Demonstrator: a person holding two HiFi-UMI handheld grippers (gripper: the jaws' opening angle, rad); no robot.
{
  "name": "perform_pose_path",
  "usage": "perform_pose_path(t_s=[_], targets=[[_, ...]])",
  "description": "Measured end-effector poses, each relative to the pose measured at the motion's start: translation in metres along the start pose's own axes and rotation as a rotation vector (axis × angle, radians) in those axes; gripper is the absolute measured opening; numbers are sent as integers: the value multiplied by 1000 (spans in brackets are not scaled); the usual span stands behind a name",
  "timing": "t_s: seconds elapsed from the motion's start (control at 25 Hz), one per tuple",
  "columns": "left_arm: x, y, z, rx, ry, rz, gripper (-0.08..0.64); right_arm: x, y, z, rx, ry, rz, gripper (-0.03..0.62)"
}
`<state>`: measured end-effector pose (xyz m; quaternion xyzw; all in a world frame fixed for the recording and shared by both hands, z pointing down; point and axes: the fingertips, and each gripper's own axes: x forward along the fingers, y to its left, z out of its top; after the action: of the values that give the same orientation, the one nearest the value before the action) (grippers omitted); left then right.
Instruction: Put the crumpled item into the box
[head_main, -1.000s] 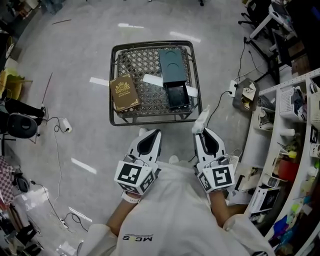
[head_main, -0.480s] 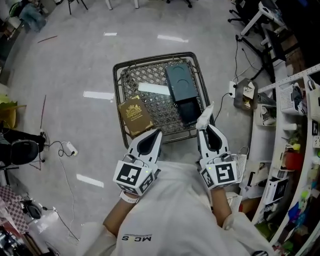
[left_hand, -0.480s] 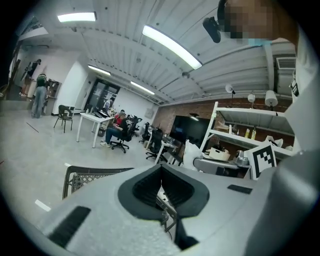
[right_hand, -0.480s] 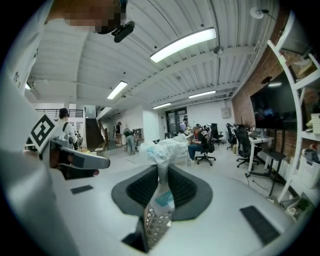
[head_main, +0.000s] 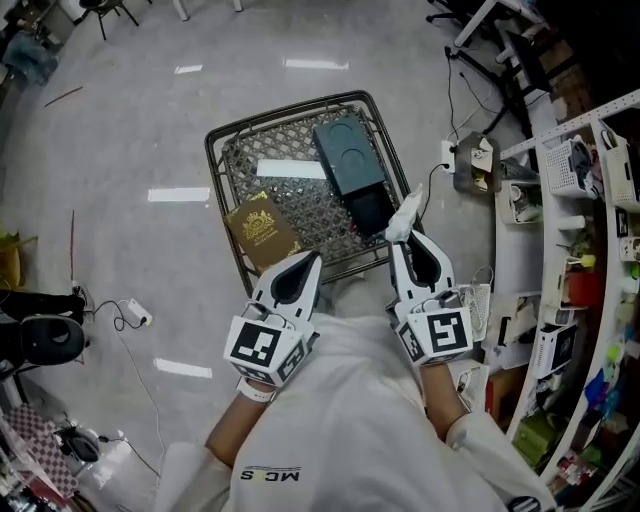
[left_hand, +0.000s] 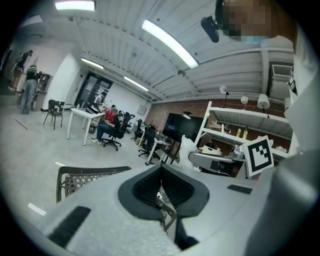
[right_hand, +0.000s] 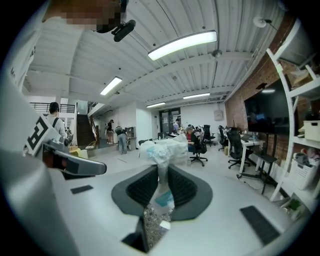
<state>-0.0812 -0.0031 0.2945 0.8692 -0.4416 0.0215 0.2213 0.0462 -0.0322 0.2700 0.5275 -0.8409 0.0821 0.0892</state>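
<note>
Crumpled white plastic wrapper (head_main: 406, 212) sits pinched between the closed jaws of the right gripper (head_main: 400, 238), right of centre, near the dark green rectangular box (head_main: 348, 158). Carry it squarely over the box's open black end before letting go. The left gripper (head_main: 306, 262) is closed on nothing.

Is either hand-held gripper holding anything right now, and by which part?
Right hand-held gripper pinches the crumpled white item by its narrow end, bulk beyond the tips. Left hand-held gripper holds nothing.
</note>
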Motion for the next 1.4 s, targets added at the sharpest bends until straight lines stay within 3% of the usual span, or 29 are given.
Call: perform_pose_path(t_s=[0.68, 1.16, 1.4], targets=[[29, 7, -13, -7, 39, 35, 25, 16, -29, -36, 17, 74, -8, 74], [48, 28, -33, 3, 83, 84, 25, 62, -58, -114, 52, 189, -18, 74], [59, 40, -56, -3, 133, 94, 25, 84, -64, -153, 68, 253, 17, 74]])
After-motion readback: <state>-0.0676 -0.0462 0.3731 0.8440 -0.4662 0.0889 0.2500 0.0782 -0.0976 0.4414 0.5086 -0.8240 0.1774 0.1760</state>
